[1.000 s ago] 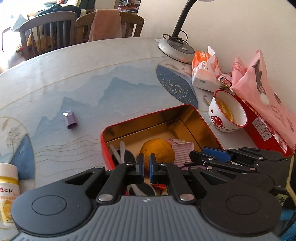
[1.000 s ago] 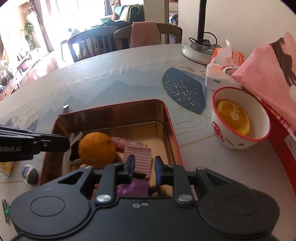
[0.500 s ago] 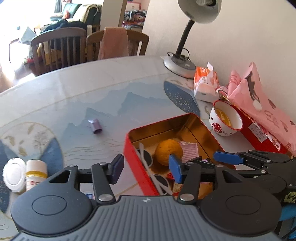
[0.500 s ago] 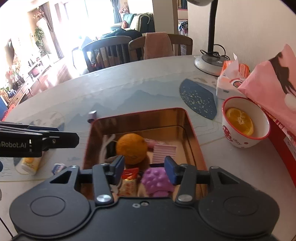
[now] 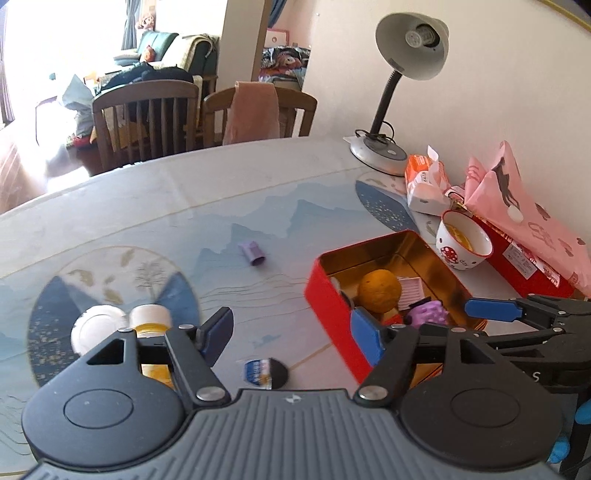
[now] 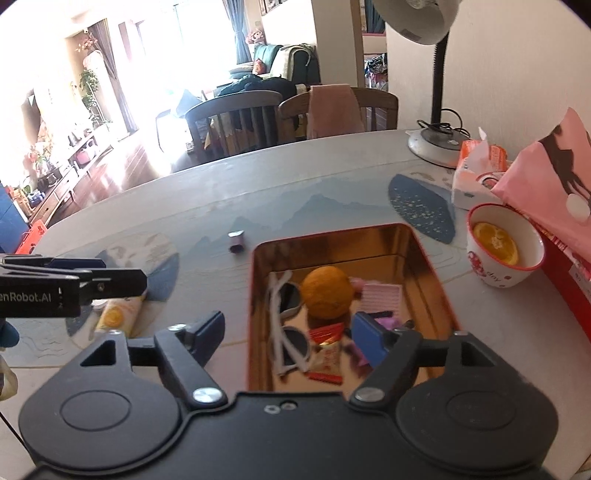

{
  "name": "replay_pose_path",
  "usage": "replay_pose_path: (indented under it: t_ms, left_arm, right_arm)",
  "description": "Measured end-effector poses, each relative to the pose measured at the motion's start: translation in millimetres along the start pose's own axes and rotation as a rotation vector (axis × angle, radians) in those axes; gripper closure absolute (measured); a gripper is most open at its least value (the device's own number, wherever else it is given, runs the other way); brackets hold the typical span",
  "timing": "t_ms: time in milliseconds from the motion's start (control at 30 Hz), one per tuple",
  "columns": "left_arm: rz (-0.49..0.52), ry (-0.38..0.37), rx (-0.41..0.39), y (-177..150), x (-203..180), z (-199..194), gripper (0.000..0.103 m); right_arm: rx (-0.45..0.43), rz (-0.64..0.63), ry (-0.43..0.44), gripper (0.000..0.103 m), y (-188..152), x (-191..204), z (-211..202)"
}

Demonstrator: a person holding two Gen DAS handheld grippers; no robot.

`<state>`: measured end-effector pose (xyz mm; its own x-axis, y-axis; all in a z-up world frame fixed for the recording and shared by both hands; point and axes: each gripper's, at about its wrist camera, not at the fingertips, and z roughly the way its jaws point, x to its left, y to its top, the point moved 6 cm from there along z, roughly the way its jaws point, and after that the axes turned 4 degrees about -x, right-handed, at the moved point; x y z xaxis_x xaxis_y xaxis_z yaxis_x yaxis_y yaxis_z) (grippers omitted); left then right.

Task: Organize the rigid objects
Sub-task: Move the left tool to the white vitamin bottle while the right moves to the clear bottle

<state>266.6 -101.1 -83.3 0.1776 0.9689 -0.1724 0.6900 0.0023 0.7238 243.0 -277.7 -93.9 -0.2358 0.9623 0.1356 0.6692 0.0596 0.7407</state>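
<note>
Left view only: small dark-and-blue item [image 5: 266,372] on worktop [image 5: 155,206], white lid [image 5: 96,326]. Right view only: sunglasses [image 6: 286,325] in red tin [image 6: 439,284]. Both hand-held grippers, left [image 5: 291,336] & right [image 6: 291,334], spread wide, empty.

Tin [image 5: 334,295] was red outside, gold inside. Orange [image 6: 325,291] orange, sunglasses [image 6: 286,332] white-framed, spiky ball [image 5: 430,312] purple. Cup [image 6: 502,254] white, red rim, red mushroom print. Tablecloth [image 5: 184,206] pale with blue mountains. Gripper pads [image 5: 364,334] blue.

Yellow bottle [image 5: 153,354] half-hidden behind left fingers [image 5: 218,330]; lampshade [image 6: 413,20] cropped.
</note>
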Motion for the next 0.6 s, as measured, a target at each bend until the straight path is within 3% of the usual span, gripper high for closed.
replay_pose_path:
  t_ms: [233, 400, 600]
  left_arm:
    - [-0.007, 0.027, -0.035, -7, 30, -24, 0.024]
    - [-0.037, 0.057, -0.055, -13, 56, -38, 0.020]
    - [-0.076, 0.088, -0.061, -22, 86, -46, 0.020]
  right_arm:
    - [-0.010, 0.001, 0.025, 0.014, -7, 31, -5]
    - [-0.019, -0.031, 0.056, 0.002, -13, 57, -9]
    - [-0.006, -0.075, 0.113, 0.000, -27, 93, -8]
